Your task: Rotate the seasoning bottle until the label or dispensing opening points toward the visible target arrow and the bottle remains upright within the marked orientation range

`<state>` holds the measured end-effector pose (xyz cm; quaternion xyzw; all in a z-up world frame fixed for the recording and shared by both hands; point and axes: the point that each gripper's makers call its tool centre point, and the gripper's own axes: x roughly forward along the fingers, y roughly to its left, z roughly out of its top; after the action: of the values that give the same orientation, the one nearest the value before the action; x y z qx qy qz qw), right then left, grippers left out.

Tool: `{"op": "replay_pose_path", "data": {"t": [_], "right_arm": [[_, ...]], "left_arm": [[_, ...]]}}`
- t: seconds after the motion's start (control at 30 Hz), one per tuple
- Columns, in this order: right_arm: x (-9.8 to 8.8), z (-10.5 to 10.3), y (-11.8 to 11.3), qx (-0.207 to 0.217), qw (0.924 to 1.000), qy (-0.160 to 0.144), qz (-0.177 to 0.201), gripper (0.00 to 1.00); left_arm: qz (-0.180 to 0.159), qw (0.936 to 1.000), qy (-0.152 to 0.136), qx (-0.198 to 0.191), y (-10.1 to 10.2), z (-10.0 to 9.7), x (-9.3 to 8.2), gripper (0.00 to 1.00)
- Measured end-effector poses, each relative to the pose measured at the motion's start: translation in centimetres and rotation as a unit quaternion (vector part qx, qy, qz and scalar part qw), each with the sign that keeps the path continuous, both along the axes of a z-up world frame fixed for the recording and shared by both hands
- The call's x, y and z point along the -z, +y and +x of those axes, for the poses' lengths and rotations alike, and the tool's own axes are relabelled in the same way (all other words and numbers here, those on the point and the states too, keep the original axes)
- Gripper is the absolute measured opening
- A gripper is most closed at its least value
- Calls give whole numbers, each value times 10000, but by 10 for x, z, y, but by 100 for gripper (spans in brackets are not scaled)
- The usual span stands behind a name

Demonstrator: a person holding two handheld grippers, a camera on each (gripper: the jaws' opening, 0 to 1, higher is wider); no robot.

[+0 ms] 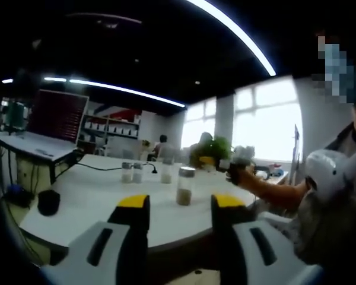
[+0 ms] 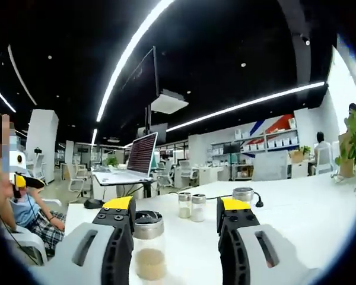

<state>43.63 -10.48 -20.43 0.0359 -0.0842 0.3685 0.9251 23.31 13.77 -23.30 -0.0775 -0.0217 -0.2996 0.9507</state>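
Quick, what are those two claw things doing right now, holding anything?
Left gripper: open, holding nothing.
Right gripper: open, holding nothing; seasoning bottle stands by one of its jaws.

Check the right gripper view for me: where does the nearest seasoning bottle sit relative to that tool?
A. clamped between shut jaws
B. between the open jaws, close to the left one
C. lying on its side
B: the seasoning bottle stands upright between the right tool's open jaws, close against the left one.
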Motion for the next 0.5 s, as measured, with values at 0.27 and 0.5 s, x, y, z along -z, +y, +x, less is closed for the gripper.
{"op": "replay_pose_path", "data": {"t": [0.27,0.5], "right_arm": [[15,-15,13,-148,9996,143,198,52],[9,-14,8,126,9996,247,76,48]], "left_arm": [[-15,10000,50,-3,-3,2,2,43],[-75,9999,42,-67,1,2,-1,43]]}}
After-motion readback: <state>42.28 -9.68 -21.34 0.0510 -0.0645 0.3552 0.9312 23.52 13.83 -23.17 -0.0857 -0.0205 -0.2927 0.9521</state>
